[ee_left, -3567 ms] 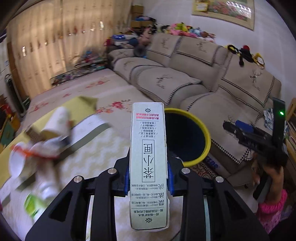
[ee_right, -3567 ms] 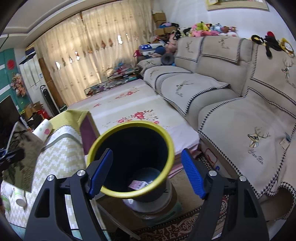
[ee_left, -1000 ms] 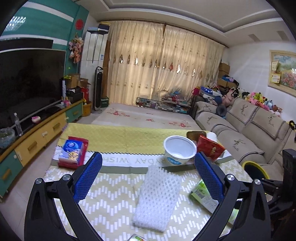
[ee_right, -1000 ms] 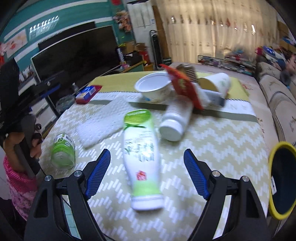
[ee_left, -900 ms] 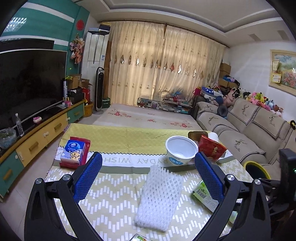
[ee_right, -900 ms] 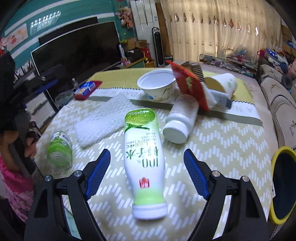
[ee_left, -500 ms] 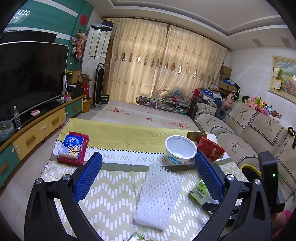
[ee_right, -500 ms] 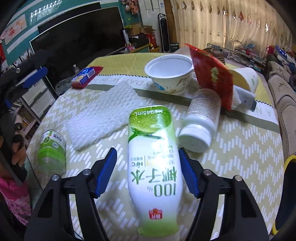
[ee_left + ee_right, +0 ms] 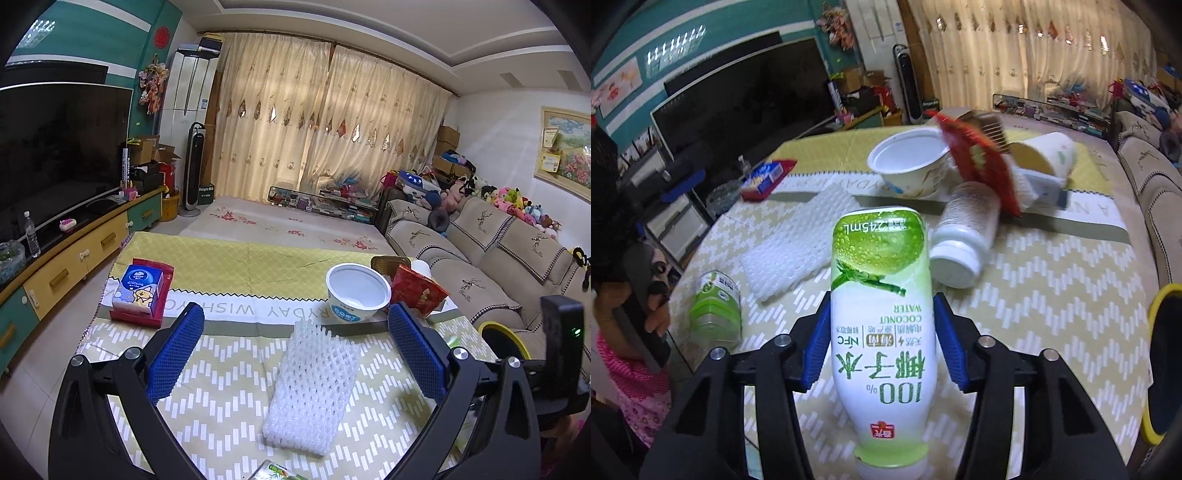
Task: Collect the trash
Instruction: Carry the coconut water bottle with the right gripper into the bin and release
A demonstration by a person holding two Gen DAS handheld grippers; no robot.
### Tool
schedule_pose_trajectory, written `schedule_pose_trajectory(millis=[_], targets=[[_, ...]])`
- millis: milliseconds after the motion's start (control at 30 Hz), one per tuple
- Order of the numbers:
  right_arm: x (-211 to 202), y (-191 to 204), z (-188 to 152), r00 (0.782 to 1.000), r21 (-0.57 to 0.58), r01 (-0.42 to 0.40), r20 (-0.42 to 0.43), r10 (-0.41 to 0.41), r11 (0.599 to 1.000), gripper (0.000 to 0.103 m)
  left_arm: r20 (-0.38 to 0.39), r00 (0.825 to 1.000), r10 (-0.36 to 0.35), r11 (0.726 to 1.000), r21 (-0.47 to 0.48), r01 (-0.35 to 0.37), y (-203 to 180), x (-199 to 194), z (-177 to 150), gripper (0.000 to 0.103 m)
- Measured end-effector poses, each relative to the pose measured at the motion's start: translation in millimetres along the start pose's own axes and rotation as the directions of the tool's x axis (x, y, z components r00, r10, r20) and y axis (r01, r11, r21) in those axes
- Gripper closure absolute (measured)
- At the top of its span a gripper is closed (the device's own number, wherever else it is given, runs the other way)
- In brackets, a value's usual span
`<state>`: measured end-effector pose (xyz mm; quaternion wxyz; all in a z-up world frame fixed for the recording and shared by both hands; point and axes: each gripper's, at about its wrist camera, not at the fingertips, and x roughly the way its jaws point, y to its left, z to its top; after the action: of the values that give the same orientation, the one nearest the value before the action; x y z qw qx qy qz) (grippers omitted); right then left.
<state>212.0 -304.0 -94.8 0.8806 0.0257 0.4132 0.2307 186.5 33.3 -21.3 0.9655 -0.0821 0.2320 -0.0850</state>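
A green-and-white coconut water bottle [image 9: 882, 332] lies on the patterned tablecloth [image 9: 1052, 280] between the blue pads of my right gripper [image 9: 882, 299]. The jaws are closing and both pads touch the bottle's sides. My left gripper [image 9: 294, 314] is open and empty above the table, with a white foam net [image 9: 314, 384] lying on the cloth below it. Other trash lies beyond: a white bowl [image 9: 908, 162], a red packet [image 9: 979, 162], a white pill bottle [image 9: 964, 240], a paper cup [image 9: 1045, 153] and a green can [image 9: 714, 310]. The yellow-rimmed bin [image 9: 1156, 295] stands off the table's right edge.
A tissue pack [image 9: 138, 288] sits at the table's far left. A sofa [image 9: 480, 251] runs along the right behind the bin [image 9: 495, 326]. A TV cabinet [image 9: 74, 254] lines the left wall. A hand [image 9: 613, 306] in a pink sleeve holds the left gripper.
The right gripper has moved in over the coconut water bottle and its jaws have narrowed onto it. The left gripper, earlier holding a box by the bin, now hangs empty and still.
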Motion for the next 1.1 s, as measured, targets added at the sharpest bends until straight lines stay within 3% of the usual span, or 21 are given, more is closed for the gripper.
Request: schedule_pose_trajectory(millis=[367, 800, 933, 1100], targets=[[-68, -38, -11, 0.992, 0.1, 0.034, 0.118, -0.046, 0.994, 0.054, 0.009, 1.0, -0.006, 1.0, 0.005, 0.006, -2, -1, -2, 0.005], [-109, -76, -11, 0.969, 0.179, 0.116, 0.195, -0.151, 0.977, 0.054, 0.003, 1.0, -0.009, 1.0, 0.008, 0.009, -3, 0, -2, 0.005], [-129, -107, -10, 0.944, 0.246, 0.185, 0.225, -0.241, 0.952, 0.054, 0.001, 1.0, -0.009, 1.0, 0.009, 0.009, -3, 1, -2, 0.005], [-150, -163, -18, 0.882, 0.374, 0.319, 0.218, -0.417, 0.871, 0.054, -0.006, 1.0, -0.026, 1.0, -0.01, 0.026, -1, 2, -3, 0.005]])
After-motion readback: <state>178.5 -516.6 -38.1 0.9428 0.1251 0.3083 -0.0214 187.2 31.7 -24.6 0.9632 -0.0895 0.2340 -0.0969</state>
